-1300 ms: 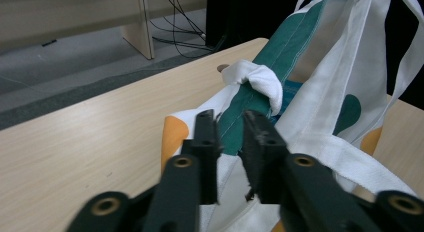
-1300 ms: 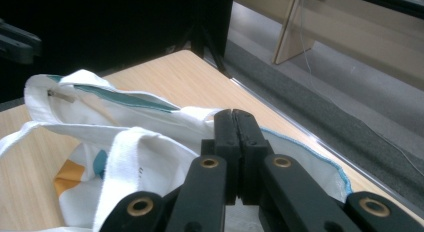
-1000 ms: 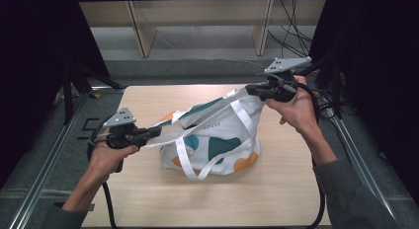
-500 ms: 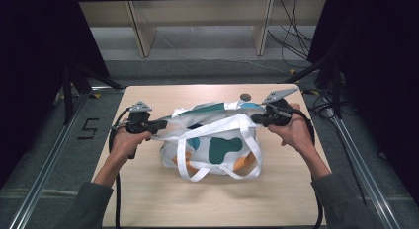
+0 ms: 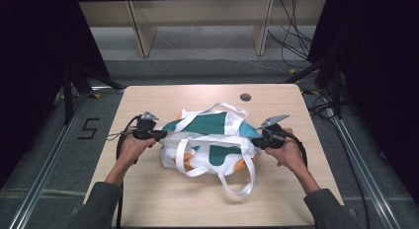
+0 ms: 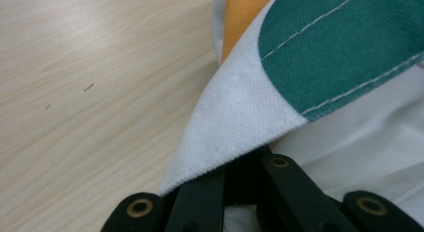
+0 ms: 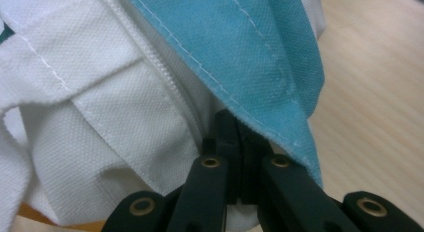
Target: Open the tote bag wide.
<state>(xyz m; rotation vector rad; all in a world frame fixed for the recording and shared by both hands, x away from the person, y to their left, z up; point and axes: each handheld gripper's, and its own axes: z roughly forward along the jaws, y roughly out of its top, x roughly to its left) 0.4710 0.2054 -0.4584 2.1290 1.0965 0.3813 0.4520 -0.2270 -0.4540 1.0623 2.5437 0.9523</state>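
The canvas tote bag [image 5: 210,142] looks light, soft and floppy; left claw [image 5: 163,135] and right claw [image 5: 253,141] each pinch an end of its rim, low over the tabletop [image 5: 148,199]; hemmed edges grip best.

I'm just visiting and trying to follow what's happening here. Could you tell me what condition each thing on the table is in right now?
Tote bag: lying slumped on the table, stretched between the two claws, pinched at both side edges.
Bag handles: loose, one loop trailing toward the near edge.
Left claw: shut on the bag's left edge.
Right claw: shut on the bag's right edge.
Table: wooden top, bearing the bag.
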